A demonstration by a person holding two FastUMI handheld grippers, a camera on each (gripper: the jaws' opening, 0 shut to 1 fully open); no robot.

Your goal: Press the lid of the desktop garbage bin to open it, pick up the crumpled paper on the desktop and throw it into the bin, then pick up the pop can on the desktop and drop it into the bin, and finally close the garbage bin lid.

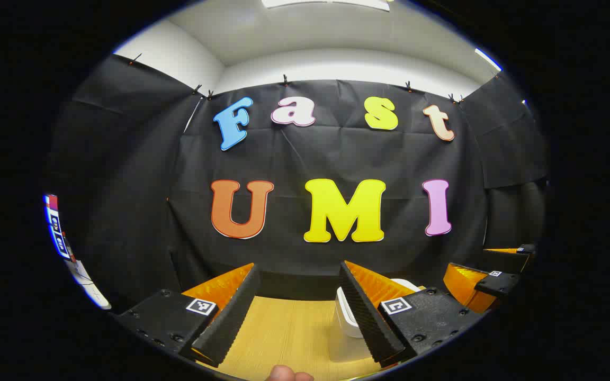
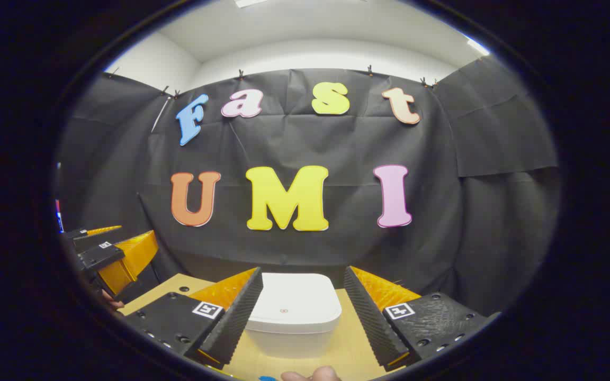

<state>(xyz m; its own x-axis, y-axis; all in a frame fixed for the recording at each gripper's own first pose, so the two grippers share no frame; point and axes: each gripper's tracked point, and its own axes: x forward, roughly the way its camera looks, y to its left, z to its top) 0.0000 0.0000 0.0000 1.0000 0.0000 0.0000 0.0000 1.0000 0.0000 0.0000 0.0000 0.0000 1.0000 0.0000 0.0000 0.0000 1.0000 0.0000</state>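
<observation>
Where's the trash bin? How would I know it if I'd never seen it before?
Find the black cloth wall, then look down to the light wooden table in front of it. The bin stands there, straight ahead of the right gripper, whose fingers are spread apart. It is a white box with rounded corners and a smooth closed lid, the one white thing on the wood.

White bin (image 2: 293, 312), lid apparently shut.

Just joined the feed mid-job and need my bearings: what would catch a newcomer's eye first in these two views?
The white bin stands on the wooden table, lid shut, straight ahead of the right gripper, whose fingers are spread open and frame it. In the left gripper view the bin peeks out behind the right-hand finger of the open left gripper. The black cloth wall hangs behind everything.
</observation>
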